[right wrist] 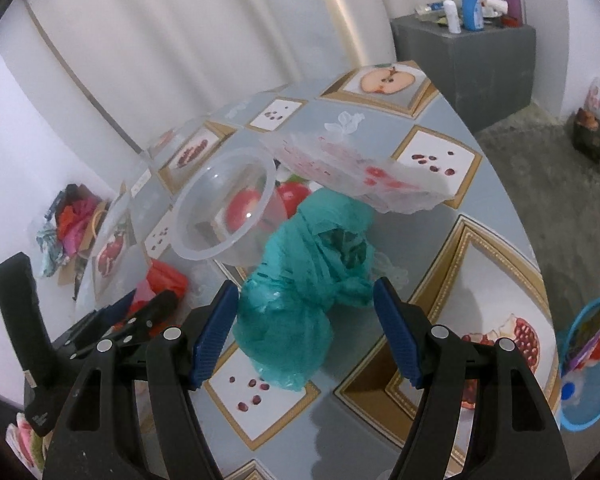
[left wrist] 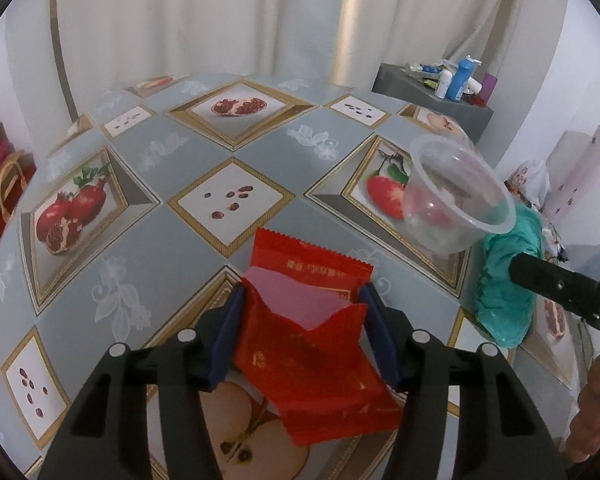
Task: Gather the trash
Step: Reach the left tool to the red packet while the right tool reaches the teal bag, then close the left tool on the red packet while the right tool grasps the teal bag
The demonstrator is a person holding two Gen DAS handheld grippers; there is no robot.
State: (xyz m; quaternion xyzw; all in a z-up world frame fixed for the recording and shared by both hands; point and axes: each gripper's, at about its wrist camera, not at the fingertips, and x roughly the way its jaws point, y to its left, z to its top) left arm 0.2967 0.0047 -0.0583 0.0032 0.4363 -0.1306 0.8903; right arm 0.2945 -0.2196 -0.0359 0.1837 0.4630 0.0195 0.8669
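Note:
A torn red snack wrapper [left wrist: 312, 344] lies on the fruit-patterned table between the blue pads of my left gripper [left wrist: 302, 300], whose jaws touch its sides. A crumpled teal plastic bag [right wrist: 304, 280] lies on the table between the wide-open jaws of my right gripper [right wrist: 305, 308]; it also shows in the left wrist view [left wrist: 508, 276]. A clear plastic cup [right wrist: 224, 208] lies tipped on its side by the teal bag; it also shows in the left wrist view [left wrist: 456, 192]. A white crumpled plastic wrapper [right wrist: 356, 176] lies beyond the bag.
The table [left wrist: 204, 152] has a grey cloth with pomegranate prints. A blue bin [right wrist: 592, 364] with trash stands on the floor at the right. A grey cabinet [right wrist: 472, 56] with bottles stands behind. Bags and clutter [right wrist: 72, 220] lie at the left.

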